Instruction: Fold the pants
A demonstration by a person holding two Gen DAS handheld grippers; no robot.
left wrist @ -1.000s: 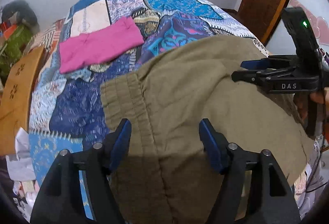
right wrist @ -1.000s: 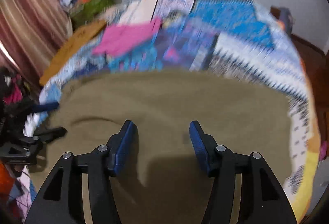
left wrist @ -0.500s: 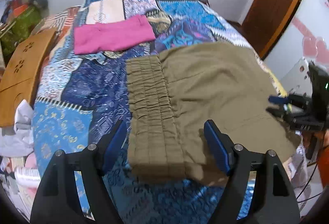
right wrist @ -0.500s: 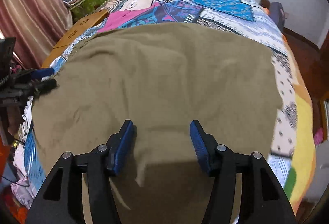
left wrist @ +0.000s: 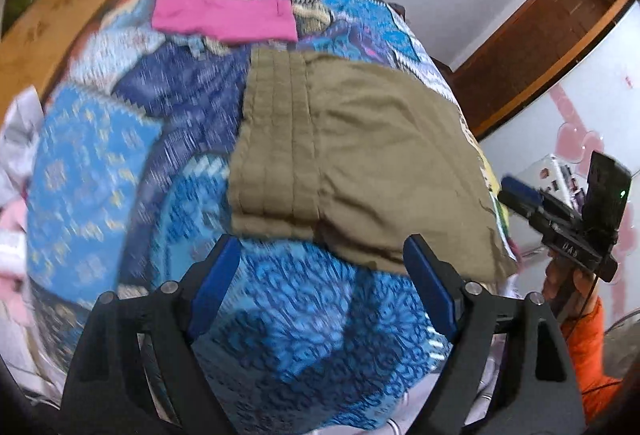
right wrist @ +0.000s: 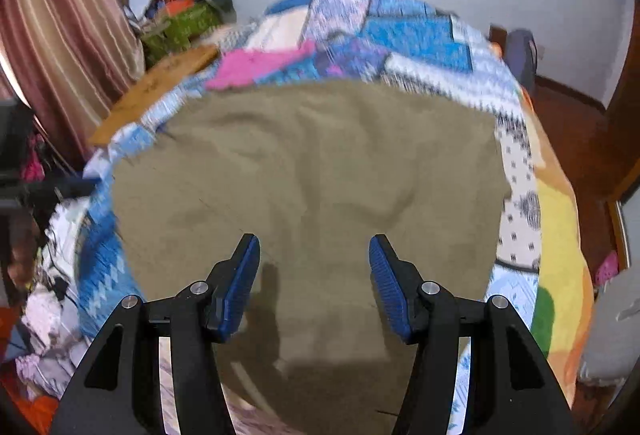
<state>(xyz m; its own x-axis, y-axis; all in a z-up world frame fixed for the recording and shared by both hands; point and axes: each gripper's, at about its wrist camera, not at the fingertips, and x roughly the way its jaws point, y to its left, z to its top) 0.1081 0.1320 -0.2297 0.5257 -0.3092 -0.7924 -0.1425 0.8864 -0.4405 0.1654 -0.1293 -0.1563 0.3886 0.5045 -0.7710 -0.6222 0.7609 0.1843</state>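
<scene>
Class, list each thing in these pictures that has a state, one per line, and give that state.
Olive-green cotton pants: folded, lying flat on the patchwork bedspread.
Pink folded garment: flat, beyond the pants.
Left gripper: open, empty.
Right gripper: open, empty.

Motion blur smears the patchwork bedspread [left wrist: 92,171], and the olive pants [right wrist: 320,175] run past the bottom edge.

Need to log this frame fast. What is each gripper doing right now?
Left gripper: open, holding nothing, short of the khaki pants.
Right gripper: open, holding nothing, over the pants.
</scene>
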